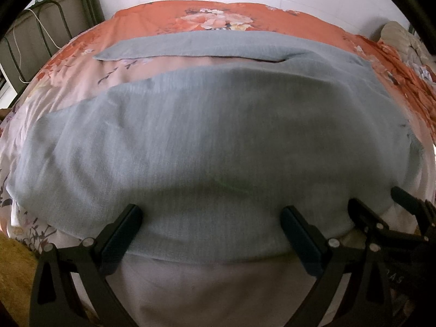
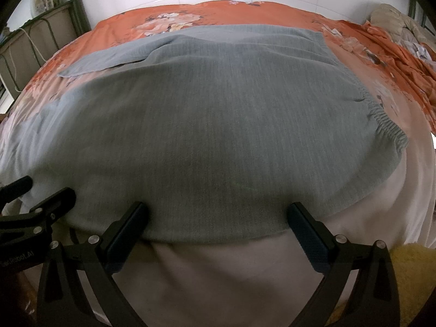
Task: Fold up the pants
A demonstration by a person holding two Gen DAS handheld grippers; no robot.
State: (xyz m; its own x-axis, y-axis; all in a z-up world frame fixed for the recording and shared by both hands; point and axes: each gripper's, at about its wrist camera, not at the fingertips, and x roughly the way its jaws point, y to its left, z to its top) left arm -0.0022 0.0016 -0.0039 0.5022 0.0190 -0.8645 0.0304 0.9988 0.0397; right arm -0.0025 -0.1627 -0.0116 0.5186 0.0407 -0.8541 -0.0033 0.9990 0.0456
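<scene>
The grey pants (image 1: 207, 125) are lying spread across the bedspread (image 1: 218, 16), legs apart. The left gripper (image 1: 212, 218) and right gripper (image 2: 218, 215) are hovering with jaws apart over the near edge; both should be pinching that edge evenly before lifting.

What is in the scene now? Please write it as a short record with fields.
garment: grey-blue pants, spread flat
waistband: elastic edge on the right
legs: apart, the far leg lying separate
surface: floral orange bedspread
left gripper: open, over the near edge of the pants
right gripper: open, over the near edge
progress: no fold made yet
</scene>
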